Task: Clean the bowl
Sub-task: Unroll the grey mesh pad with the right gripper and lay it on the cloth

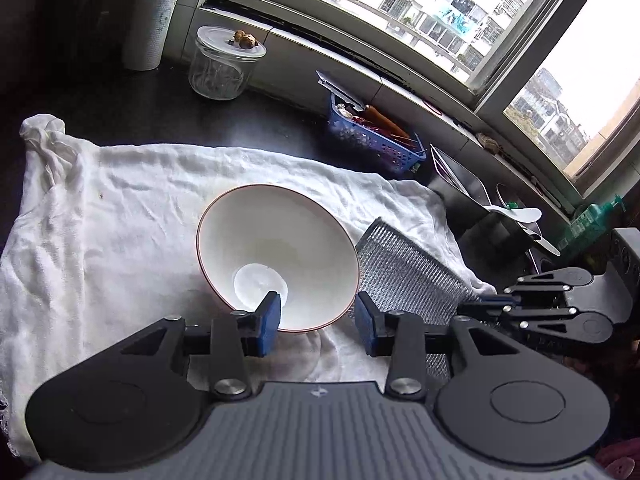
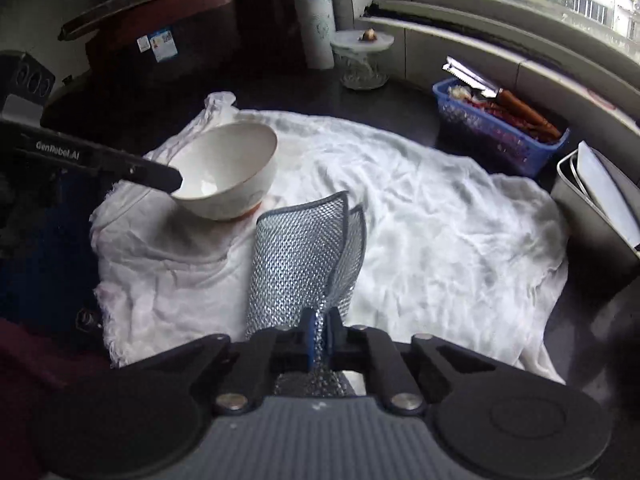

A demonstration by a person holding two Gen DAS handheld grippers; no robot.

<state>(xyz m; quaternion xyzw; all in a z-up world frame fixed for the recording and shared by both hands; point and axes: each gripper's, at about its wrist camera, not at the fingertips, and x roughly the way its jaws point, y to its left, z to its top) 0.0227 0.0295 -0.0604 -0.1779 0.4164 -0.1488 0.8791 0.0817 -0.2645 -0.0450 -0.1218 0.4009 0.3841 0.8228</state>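
Observation:
A white bowl [image 1: 276, 248] with a thin red rim is tipped on its side on a white cloth [image 1: 120, 220], its mouth towards the left wrist camera. My left gripper [image 1: 318, 320] is shut on the bowl's near wall, one blue pad inside and one outside. In the right wrist view the bowl [image 2: 228, 168] sits at the left with the left gripper's black finger [image 2: 152, 174] reaching into it. My right gripper [image 2: 320, 336] is shut on a silver mesh scrubbing cloth [image 2: 296, 256], which stands up folded just right of the bowl. The mesh cloth [image 1: 408, 280] and right gripper [image 1: 560, 300] also show in the left wrist view.
On the dark counter stand a glass jar [image 1: 224, 64] with a lid, a paper towel roll [image 1: 154, 12] and a blue basket [image 1: 376, 136] of utensils under the window. A metal container [image 2: 600, 200] stands at the cloth's right edge, with a green bottle [image 1: 592, 220] beyond it.

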